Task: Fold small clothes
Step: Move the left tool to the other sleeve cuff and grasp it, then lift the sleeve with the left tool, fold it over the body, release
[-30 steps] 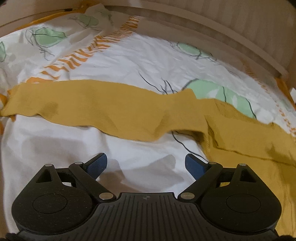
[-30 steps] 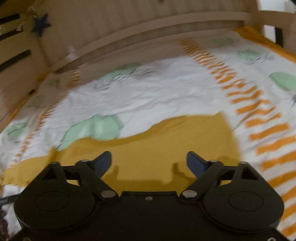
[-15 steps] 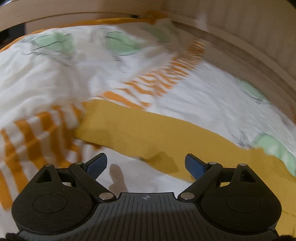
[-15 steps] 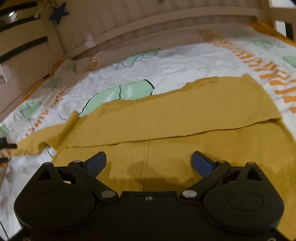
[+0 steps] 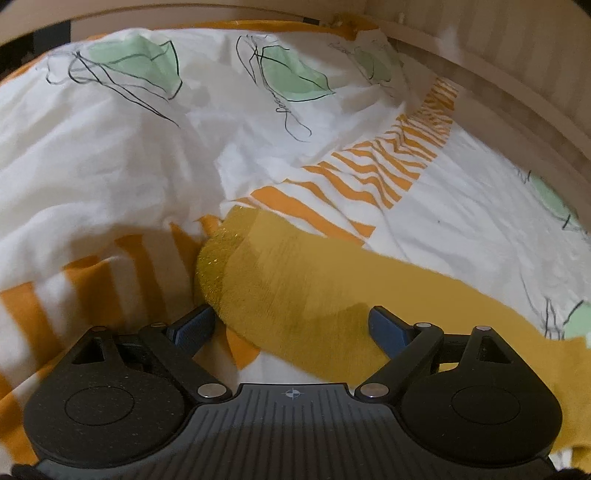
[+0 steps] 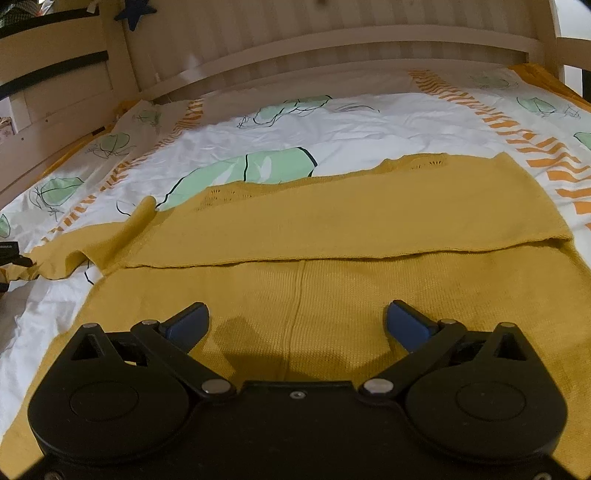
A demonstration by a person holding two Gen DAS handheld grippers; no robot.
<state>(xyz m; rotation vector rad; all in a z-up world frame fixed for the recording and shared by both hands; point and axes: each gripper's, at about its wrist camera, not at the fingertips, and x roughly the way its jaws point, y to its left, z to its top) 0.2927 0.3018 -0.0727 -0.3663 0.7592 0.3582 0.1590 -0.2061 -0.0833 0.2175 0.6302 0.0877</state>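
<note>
Your left tool [image 5: 291, 321]: fingers apart, over the sleeve end [image 5: 266, 280] of the mustard knit sweater [image 6: 332, 229], holding nothing | your right tool [image 6: 297, 319]: fingers apart, above the sweater's near body panel | sweater: spread flat on the bed's leaf-print duvet [image 6: 332, 125], far edge folded over, sleeve trailing left

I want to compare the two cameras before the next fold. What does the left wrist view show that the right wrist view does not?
Only the left wrist view shows the rounded cuff end of the sleeve, lying between the open fingers of the left gripper.

Only the right wrist view shows the sweater body with one layer already folded over it, the right gripper open above it, and a blue star on the bed frame.

Both show the mustard knit lying on the printed duvet.
</note>
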